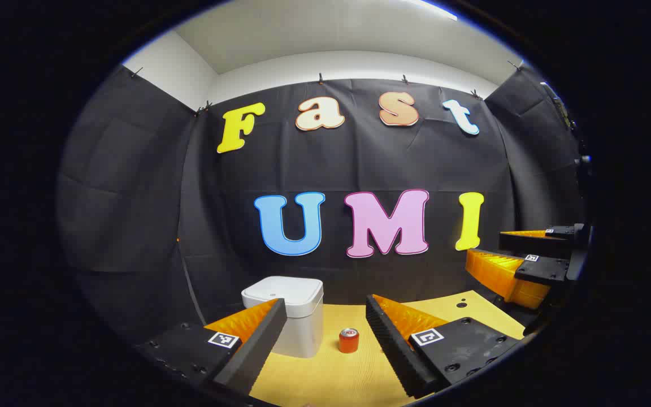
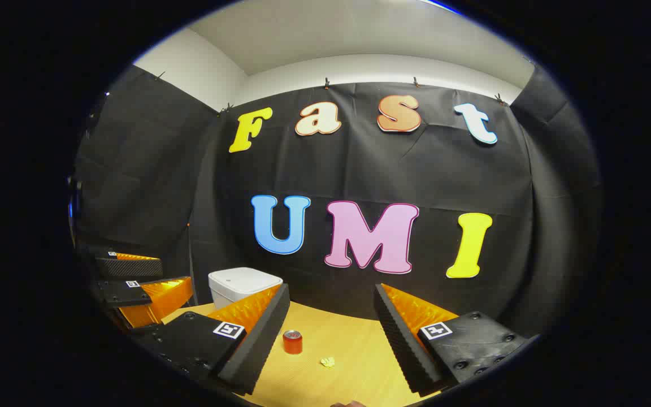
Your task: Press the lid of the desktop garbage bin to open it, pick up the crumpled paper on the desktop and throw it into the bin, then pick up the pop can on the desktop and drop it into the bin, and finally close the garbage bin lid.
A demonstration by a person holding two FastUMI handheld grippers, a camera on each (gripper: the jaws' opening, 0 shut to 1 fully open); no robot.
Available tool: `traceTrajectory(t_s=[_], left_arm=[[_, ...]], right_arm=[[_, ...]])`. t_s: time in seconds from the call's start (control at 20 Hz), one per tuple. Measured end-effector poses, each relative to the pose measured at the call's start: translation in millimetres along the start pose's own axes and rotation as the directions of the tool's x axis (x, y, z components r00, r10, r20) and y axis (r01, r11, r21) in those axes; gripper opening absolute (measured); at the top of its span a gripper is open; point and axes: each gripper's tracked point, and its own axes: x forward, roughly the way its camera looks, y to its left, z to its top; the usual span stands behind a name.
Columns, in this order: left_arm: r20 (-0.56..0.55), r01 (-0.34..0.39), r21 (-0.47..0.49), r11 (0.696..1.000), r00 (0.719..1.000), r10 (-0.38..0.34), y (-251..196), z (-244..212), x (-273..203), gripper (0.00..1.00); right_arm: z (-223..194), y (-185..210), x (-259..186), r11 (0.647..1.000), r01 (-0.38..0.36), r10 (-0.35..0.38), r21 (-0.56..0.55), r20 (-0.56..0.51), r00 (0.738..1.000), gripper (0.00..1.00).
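On woodgrain desktop (image 1: 325, 379), cylindrical pop can (image 1: 348, 341)

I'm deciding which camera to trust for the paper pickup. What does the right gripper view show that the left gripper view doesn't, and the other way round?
Right gripper view: the crumpled paper on the desktop, right of the pop can, and the left gripper at its left edge.

Left gripper view: the right gripper at its right edge.

Both: the closed white garbage bin, the can standing upright, and the view's own gripper open, holding nothing.
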Motion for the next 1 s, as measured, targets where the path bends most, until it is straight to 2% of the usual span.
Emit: traceTrajectory(t_s=[1.0], left_arm=[[0.013,-0.031,0.011,0.999,0.999,0.031,12,-2,-5,0.94]], right_arm=[[-2,7,5,0.999,-0.029,0.029,-0.015,0.003,1.0,0.96]])
